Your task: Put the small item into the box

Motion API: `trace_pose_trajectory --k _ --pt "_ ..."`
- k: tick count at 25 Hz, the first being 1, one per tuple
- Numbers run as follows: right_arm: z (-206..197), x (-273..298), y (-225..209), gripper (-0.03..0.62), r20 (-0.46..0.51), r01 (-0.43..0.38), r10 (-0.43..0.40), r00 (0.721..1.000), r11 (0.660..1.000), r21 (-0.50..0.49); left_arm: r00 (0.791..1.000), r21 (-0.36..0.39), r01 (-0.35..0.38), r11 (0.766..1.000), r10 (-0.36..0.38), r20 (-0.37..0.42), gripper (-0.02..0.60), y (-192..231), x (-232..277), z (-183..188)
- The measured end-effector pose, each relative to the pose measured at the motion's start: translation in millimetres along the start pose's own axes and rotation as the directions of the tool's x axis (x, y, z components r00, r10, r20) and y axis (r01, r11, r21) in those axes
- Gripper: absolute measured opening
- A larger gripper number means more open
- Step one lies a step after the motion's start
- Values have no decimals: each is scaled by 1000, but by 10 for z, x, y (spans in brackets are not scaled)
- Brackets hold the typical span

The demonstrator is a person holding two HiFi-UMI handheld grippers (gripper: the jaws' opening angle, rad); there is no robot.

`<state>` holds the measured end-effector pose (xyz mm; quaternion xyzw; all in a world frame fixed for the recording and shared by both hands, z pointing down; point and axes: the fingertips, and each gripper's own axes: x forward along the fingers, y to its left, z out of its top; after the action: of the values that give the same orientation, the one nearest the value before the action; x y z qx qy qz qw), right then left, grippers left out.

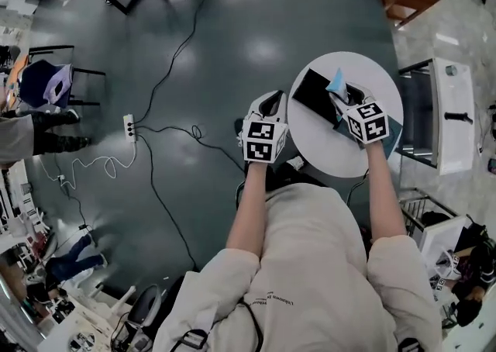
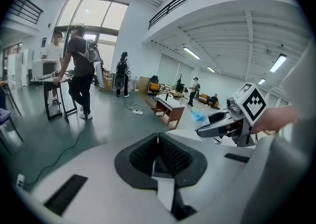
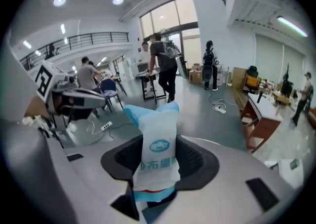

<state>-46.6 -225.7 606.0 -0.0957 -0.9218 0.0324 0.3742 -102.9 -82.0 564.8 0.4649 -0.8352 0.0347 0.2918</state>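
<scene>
A small white and blue packet (image 3: 159, 141) with printed characters stands upright between the pads of my right gripper (image 3: 160, 161), which is shut on it. In the head view that gripper (image 1: 346, 94) holds the packet (image 1: 338, 81) over the round white table (image 1: 341, 145), just right of a flat black box (image 1: 314, 94). A teal piece (image 1: 390, 130) lies under the gripper's cube. My left gripper (image 1: 271, 98) hovers beyond the table's left edge over the floor. Its pads (image 2: 170, 156) meet with nothing between them. From the left gripper view I see the right gripper (image 2: 210, 128) and the packet (image 2: 198, 115).
A power strip (image 1: 129, 127) and black cables lie on the grey floor to the left. A white shelf unit (image 1: 453, 114) stands right of the table. A wooden table (image 2: 169, 109) and several people stand further off in the hall.
</scene>
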Motion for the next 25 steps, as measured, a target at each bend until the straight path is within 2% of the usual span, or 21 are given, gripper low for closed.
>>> trace_pose_trajectory --k 4,8,12,17,21,25 --pt "-53 100 29 219 -70 47 -60 996 985 -169 1000 14 11 1000 -11 -8 21 -11 -26 16" --pt "-99 250 105 219 -120 51 -85 989 963 -263 997 62 68 996 -65 -45 21 -61 62 11" --pt "-154 372 114 219 -122 68 -101 987 965 -252 992 99 111 989 -104 -71 21 -79 145 21" --pt "-258 553 94 219 -194 87 -142 971 960 -268 982 164 179 970 -166 -88 21 -120 294 127" --pt "-351 661 132 219 -227 96 -164 960 954 -283 978 163 195 967 -179 -107 21 -88 340 144" --pt "-470 804 127 219 -291 87 -188 938 941 -326 974 171 216 961 -199 -111 21 -75 405 216"
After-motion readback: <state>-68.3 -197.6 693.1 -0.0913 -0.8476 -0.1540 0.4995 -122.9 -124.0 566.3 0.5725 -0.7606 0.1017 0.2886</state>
